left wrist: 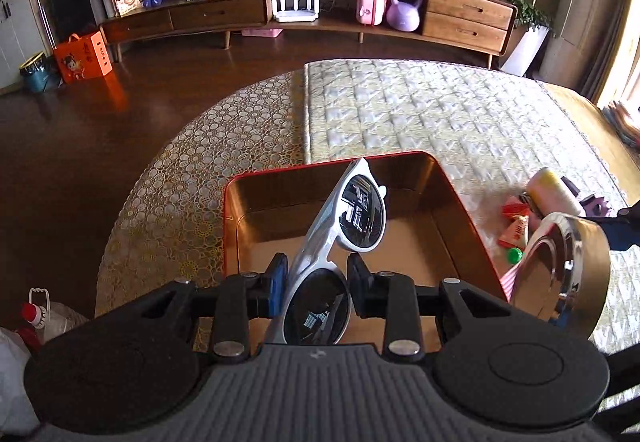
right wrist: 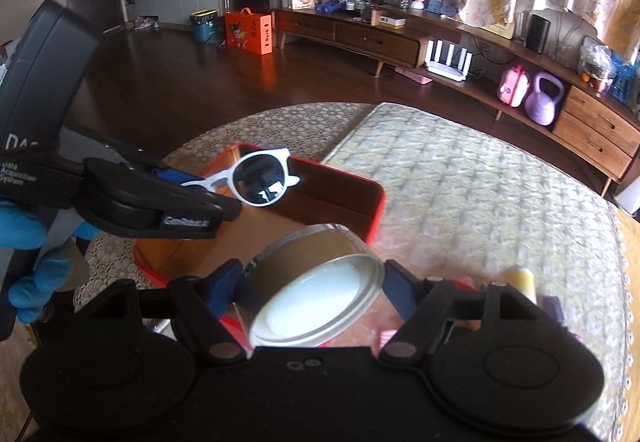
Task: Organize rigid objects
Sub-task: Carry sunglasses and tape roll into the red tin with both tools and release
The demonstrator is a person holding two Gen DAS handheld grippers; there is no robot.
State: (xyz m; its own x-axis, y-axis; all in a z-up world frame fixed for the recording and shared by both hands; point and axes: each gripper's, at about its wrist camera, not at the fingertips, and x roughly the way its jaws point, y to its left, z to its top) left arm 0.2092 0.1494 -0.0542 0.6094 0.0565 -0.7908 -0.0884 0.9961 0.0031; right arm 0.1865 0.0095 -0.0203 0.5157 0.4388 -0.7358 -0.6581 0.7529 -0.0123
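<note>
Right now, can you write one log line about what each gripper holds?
left gripper: shut on sunglasses | right gripper: shut on tin | both over red box

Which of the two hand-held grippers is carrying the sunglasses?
The left hand-held gripper: its jaws clamp the white sunglasses above the red tin. The right hand-held gripper grips a round gold tin instead.

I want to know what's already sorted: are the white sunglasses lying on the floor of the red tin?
No. The left claw holds the white sunglasses up over the open red tin, clear of its floor.
</note>
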